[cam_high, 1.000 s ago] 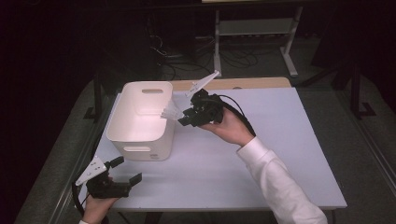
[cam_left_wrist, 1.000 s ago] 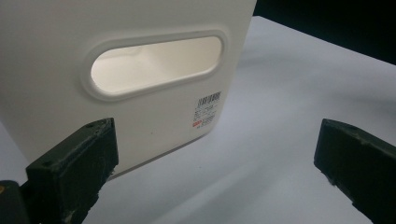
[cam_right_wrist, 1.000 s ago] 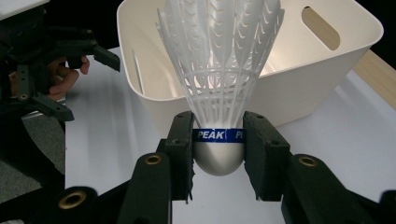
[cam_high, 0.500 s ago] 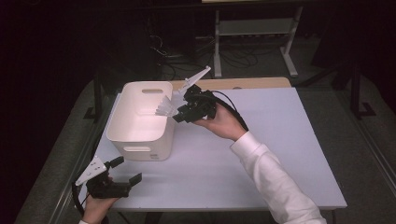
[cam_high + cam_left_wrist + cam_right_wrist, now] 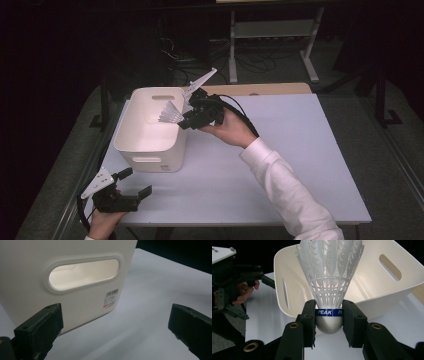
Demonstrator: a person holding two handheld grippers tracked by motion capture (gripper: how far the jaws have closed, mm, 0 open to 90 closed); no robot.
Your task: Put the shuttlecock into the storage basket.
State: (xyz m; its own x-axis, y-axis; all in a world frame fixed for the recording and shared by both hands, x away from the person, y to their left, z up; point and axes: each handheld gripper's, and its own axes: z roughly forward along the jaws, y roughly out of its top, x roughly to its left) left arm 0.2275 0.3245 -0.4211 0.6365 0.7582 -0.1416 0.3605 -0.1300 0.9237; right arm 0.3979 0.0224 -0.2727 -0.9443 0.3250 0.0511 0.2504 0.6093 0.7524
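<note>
Right gripper [image 5: 329,322]: jaws clamped on the rounded white cork of a shuttlecock [image 5: 329,277], one jaw on each side of the blue band printed "PEAK"; feather skirt points away from the gripper.
Right gripper, high view [image 5: 186,119]: held over the right-hand rim of the bin, near its far corner, in a hand [image 5: 231,129] with a white sleeve [image 5: 290,195] behind it.
Shuttlecock, high view [image 5: 170,114]: above the open mouth of the bin, just inside the right rim, skirt fanned toward the bin's interior; touching the jaws, not resting on anything else that can be seen.
Bin [image 5: 131,145]: white plastic tub with rounded corners and slotted handles, standing upright on the left half of the worktop; inside looks bare where visible.
Bin, right gripper view [image 5: 387,290]: directly behind the shuttlecock, its opening tilted toward the camera.
Left gripper [image 5: 136,184]: at the near left corner of the worktop, in front of the bin; jaws wide apart, nothing between them.
Left gripper view: jaws stand well apart, facing the near wall of the bin [image 5: 37,260], with its handle slot [image 5: 83,273] and a small label [image 5: 111,299]; not touching it.
Worktop [image 5: 310,165]: pale, flat, bare across the right half.
</note>
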